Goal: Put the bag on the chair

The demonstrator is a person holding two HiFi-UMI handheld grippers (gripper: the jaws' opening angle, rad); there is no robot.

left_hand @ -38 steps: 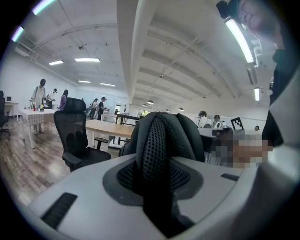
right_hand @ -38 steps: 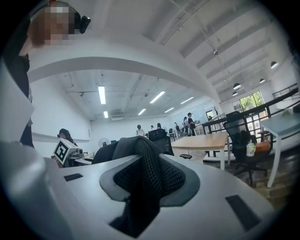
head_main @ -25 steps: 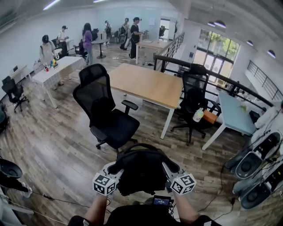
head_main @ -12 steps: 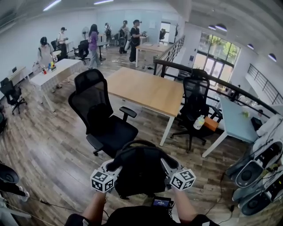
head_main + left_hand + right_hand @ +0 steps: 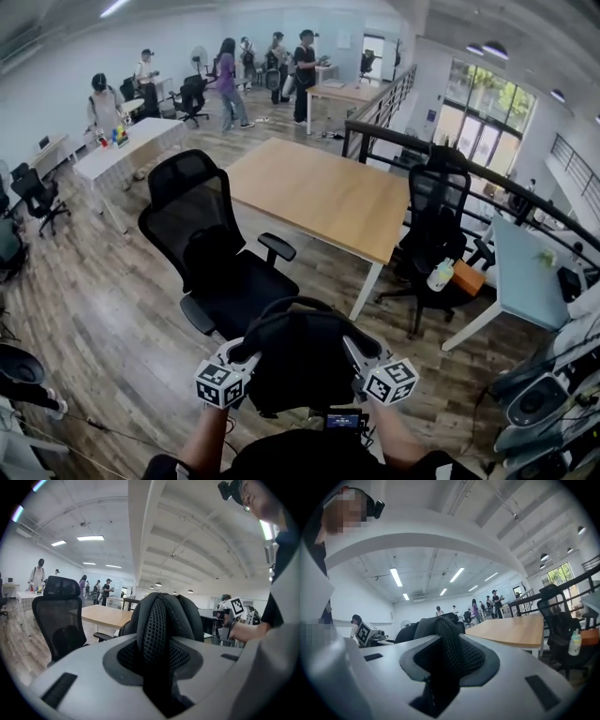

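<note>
A: Now, bag (image 5: 300, 361): where?
B: Held up between both grippers. Left gripper (image 5: 242, 356) and right gripper (image 5: 358, 356) each clamped on a mesh strap (image 5: 157, 620).
A: Chair (image 5: 234, 277)?
B: Just ahead, slightly left, its front toward the bag. Left gripper is nearer.

Your bag (image 5: 300, 366) hides the fingertips of your left gripper (image 5: 244, 354) and right gripper (image 5: 354, 352) from the head view. Your forearms (image 5: 204, 442) are cut off at the near edge. The far people (image 5: 228, 80) are too small to tell apart.
</note>
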